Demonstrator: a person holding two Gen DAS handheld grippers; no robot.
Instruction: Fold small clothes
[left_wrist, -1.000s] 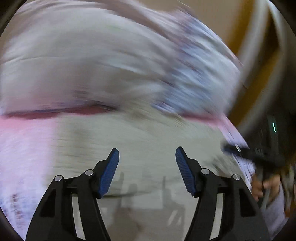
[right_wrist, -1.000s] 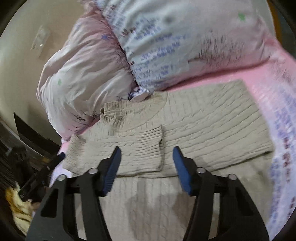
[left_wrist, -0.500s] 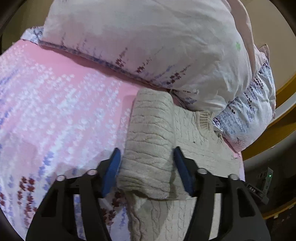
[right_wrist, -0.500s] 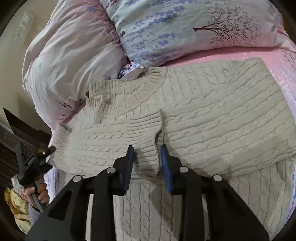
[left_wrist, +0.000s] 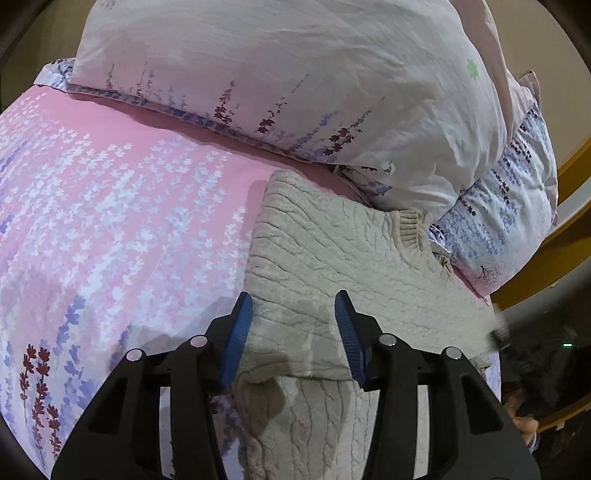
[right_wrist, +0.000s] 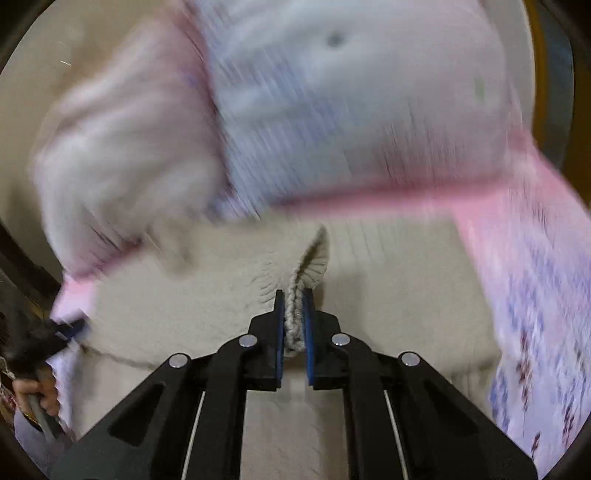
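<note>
A beige cable-knit sweater (left_wrist: 332, 258) lies on the pink flowered bed sheet (left_wrist: 110, 206), its collar toward the pillows. My left gripper (left_wrist: 293, 325) is open, its blue pads on either side of the folded left edge of the sweater, low over it. In the blurred right wrist view the sweater (right_wrist: 388, 302) fills the middle. My right gripper (right_wrist: 293, 310) is shut on the ribbed sleeve cuff (right_wrist: 312, 258), which bunches up between the pads and stands lifted off the sweater body.
A large white flowered pillow (left_wrist: 314, 81) and a blue flowered pillow (left_wrist: 509, 221) lie against the sweater's collar end. A wooden bed frame (left_wrist: 554, 258) is at the right. The other gripper and hand (right_wrist: 37, 354) show at the bed's left edge.
My right gripper has closed on the sleeve cuff and is moving fast with it, blurring the view. My left gripper has narrowed slightly and stayed over the sweater's left edge.
</note>
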